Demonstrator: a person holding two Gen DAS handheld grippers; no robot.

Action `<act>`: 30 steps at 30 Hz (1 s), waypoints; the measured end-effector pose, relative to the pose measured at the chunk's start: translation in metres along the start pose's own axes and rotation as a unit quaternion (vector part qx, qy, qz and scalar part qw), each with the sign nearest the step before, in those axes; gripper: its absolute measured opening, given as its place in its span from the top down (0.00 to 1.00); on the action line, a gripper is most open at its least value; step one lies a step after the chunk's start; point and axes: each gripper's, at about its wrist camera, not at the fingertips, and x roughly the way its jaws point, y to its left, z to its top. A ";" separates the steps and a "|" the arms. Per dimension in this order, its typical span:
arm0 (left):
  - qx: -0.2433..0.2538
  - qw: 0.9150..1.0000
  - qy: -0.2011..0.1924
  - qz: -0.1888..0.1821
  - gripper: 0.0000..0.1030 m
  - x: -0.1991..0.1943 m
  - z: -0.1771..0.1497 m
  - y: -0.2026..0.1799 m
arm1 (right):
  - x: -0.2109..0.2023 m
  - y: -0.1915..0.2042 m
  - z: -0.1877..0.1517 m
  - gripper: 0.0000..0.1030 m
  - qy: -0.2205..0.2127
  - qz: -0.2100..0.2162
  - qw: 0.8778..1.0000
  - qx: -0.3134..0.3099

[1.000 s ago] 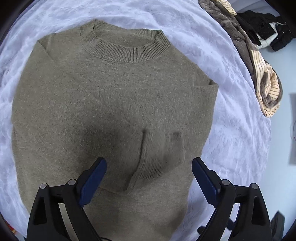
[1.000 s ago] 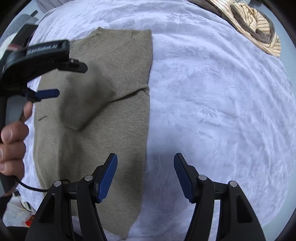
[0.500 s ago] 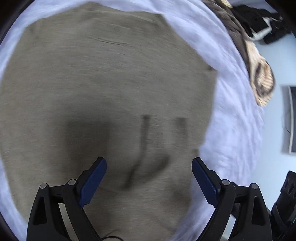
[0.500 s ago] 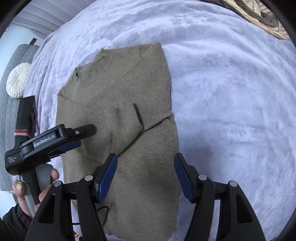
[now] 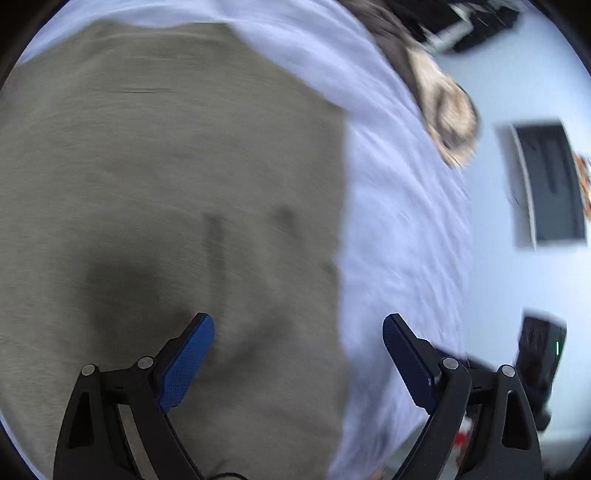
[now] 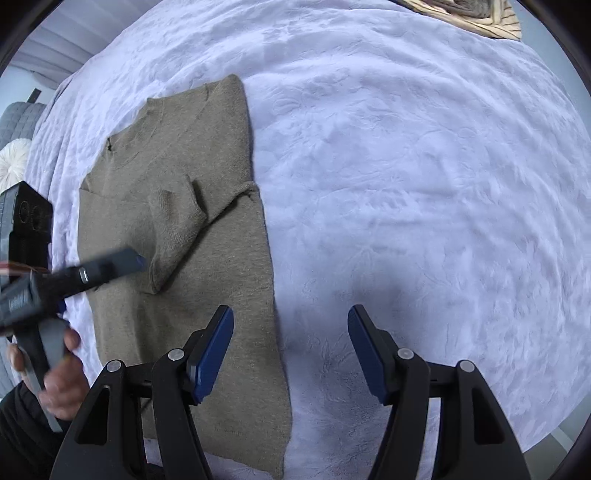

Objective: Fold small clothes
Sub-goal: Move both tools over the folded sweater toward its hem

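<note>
An olive-green knit sweater [image 6: 207, 236] lies flat on the white bedspread [image 6: 406, 184], both sleeves folded in over its body. In the blurred left wrist view the sweater [image 5: 166, 184] fills the left side. My left gripper [image 5: 298, 350] is open and empty, low over the sweater's right edge; it also shows in the right wrist view [image 6: 110, 264] above the sweater's left side. My right gripper [image 6: 291, 347] is open and empty, above the sweater's right edge near the hem.
A heap of other clothes, striped and brown, lies at the bed's far edge [image 5: 447, 125] [image 6: 465, 14]. Black clothes lie beyond [image 5: 476, 26]. A dark flat object [image 5: 546, 184] lies on the floor right of the bed. A round white cushion [image 6: 13, 162] sits at left.
My left gripper has dropped closer to the sweater and swung right, toward the bed's edge. My right gripper has pulled back and risen, so the whole sweater now shows.
</note>
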 end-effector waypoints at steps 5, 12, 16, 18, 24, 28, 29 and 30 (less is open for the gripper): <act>-0.067 0.997 0.023 -0.034 0.09 0.034 0.020 0.020 | 0.005 0.009 0.002 0.34 0.006 -0.006 1.000 -0.004; 0.047 0.984 0.121 -0.125 0.09 0.066 -0.031 -0.046 | -0.011 0.010 0.002 0.34 -0.011 -0.012 1.000 -0.015; 0.077 0.986 0.111 -0.095 0.09 0.032 -0.050 -0.031 | -0.012 0.001 0.005 0.34 -0.010 0.012 1.000 -0.003; 0.066 0.990 0.103 -0.063 0.09 0.019 -0.053 -0.010 | 0.000 0.001 0.008 0.34 0.006 0.041 0.999 0.003; -0.024 0.998 0.062 -0.013 0.09 -0.013 -0.051 0.058 | 0.045 0.046 0.028 0.34 0.015 0.097 0.993 -0.064; -0.044 0.998 0.045 0.008 0.09 -0.028 -0.060 0.074 | 0.064 0.094 0.049 0.34 -0.010 0.060 0.978 -0.201; -0.044 0.998 0.045 0.015 0.09 -0.030 -0.063 0.074 | 0.072 0.105 0.055 0.34 -0.009 0.048 0.971 -0.233; -0.044 0.998 0.045 0.020 0.09 -0.031 -0.064 0.074 | 0.078 0.111 0.061 0.34 -0.008 0.045 0.967 -0.252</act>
